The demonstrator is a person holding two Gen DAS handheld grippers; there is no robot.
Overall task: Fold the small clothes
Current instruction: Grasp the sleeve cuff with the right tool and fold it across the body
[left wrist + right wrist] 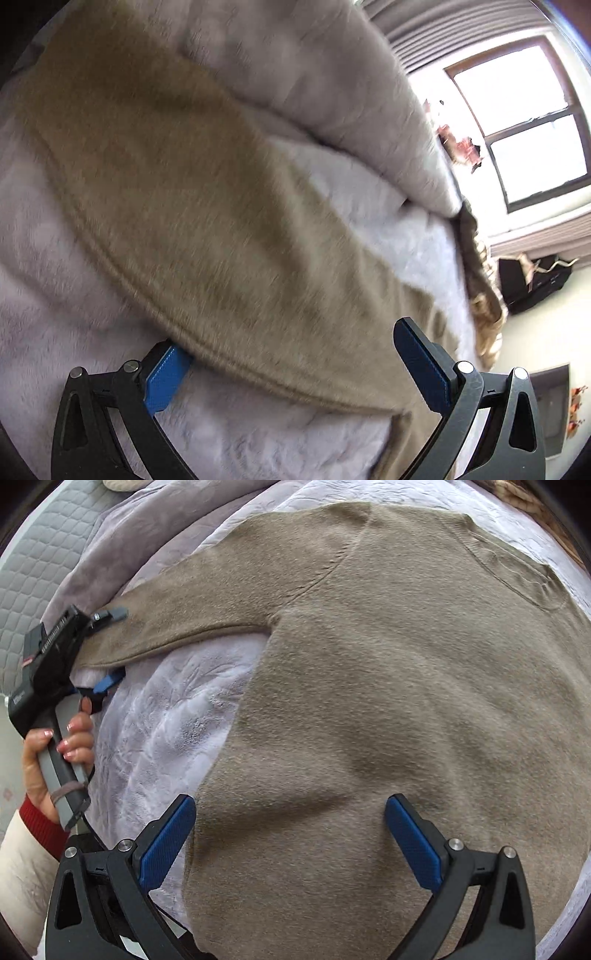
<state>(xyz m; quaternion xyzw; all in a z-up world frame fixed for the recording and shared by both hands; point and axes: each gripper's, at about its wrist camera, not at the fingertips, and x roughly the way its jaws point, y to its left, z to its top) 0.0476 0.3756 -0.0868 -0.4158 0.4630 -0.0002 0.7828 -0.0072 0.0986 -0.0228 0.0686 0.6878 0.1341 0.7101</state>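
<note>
A tan knit sweater lies spread flat on a white fleece blanket. Its sleeve stretches out to the left. My right gripper hovers open over the sweater's lower body, holding nothing. In the right wrist view my left gripper sits at the sleeve's cuff, one finger on each side. In the left wrist view that gripper is open, with the sleeve running between its fingers. The left pad has its tip tucked under the sleeve's seam edge. The picture there is blurred.
A person's hand with a red cuff holds the left gripper's handle. A grey quilted mattress and a lavender blanket lie at the far left. A bunched pale duvet, a window and a dark bag lie beyond.
</note>
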